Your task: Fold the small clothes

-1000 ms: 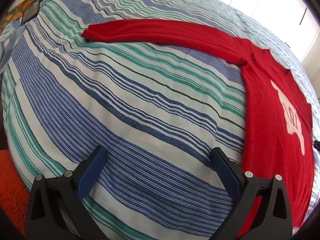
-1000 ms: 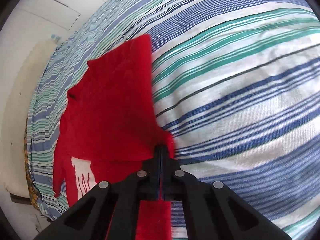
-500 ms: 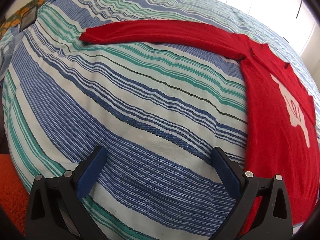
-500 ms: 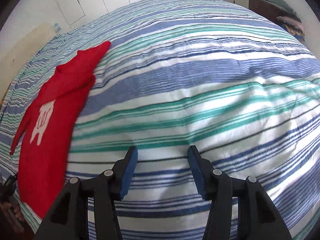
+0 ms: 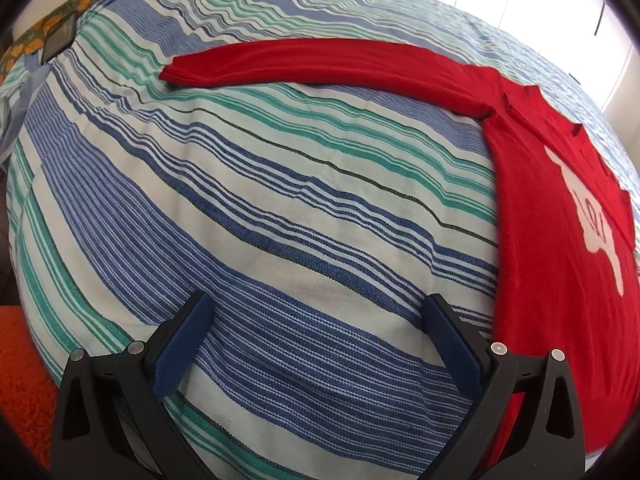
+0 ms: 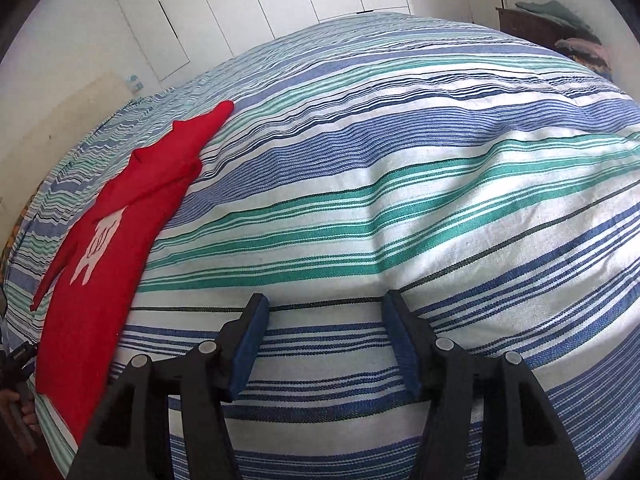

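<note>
My right claw [image 6: 322,344] stands about half open over bare striped bedspread [image 6: 400,168], with nothing between its blue pads; its jaws have just been opening, and no cloth is in the gap. My left claw [image 5: 316,344] is spread wide and empty too, low over the near part of the bed, its right pad just beside the near hem of the red sweater [image 5: 552,240] but not touching it.

The sweater lies flat on the bed between my two claws: to the right in the left view, far to the left in the right view. One long sleeve [image 5: 328,60] is stretched straight out to the left across the far part of the bedspread. The other sleeve [image 6: 200,136] looks laid in along the body, though I cannot tell how neatly. The white print [image 5: 592,224] faces up.

I judge the sweater sits smoothed so its edges are easy to pinch, and both claws hang free because the next fold has not begun. The outstretched sleeve seems the natural part to bring in next, and my left claw is the closer one to it. At the left edge of the right view, part of a hand [image 6: 20,412] grips the other tool.
</note>
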`<state>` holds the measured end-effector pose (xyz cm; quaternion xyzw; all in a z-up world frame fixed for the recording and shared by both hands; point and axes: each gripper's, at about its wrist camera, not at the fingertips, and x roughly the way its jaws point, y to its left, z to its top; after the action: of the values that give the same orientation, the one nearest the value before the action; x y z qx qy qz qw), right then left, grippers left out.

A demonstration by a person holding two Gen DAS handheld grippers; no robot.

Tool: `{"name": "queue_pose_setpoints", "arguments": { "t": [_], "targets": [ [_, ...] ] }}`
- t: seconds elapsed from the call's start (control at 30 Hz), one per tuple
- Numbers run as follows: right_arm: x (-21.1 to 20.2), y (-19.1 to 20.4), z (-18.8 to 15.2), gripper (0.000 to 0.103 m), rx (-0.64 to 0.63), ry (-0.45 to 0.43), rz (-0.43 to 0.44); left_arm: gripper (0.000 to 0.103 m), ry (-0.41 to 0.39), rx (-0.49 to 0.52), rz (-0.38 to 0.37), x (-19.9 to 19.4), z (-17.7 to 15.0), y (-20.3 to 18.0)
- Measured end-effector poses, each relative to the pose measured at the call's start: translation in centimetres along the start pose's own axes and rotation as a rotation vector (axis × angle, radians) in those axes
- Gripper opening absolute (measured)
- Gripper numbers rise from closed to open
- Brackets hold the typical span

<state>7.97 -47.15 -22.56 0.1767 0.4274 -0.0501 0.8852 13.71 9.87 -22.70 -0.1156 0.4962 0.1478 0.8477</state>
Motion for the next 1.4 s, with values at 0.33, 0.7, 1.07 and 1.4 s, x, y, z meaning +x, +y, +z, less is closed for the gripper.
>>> {"name": "queue_pose_setpoints", "arguments": {
  "t": [0.33, 0.7, 1.07, 1.4],
  "targets": [
    [0.1, 0.3, -0.1, 0.06, -0.004, -0.003, -0.004, 0.102, -0.09, -0.392, -0.328, -4.8, 4.1, 7.9],
    [0.5, 1.5, 0.0, 0.071, -0.068, 0.004, -0.029, 0.077, 0.046, -0.642, -0.351, 7.5, 14.3, 16.0],
    [0.7, 1.9, 0.1, 0.074, -0.09, 0.009, -0.048, 0.002, -0.195, -0.483, -0.157, 1.2, 22.8, 8.1],
    [0.7, 1.9, 0.1, 0.077, -0.094, 0.011, -0.041, 0.033, -0.369, 0.422, -0.412, -8.0, 18.8, -28.0]
  ]
}}
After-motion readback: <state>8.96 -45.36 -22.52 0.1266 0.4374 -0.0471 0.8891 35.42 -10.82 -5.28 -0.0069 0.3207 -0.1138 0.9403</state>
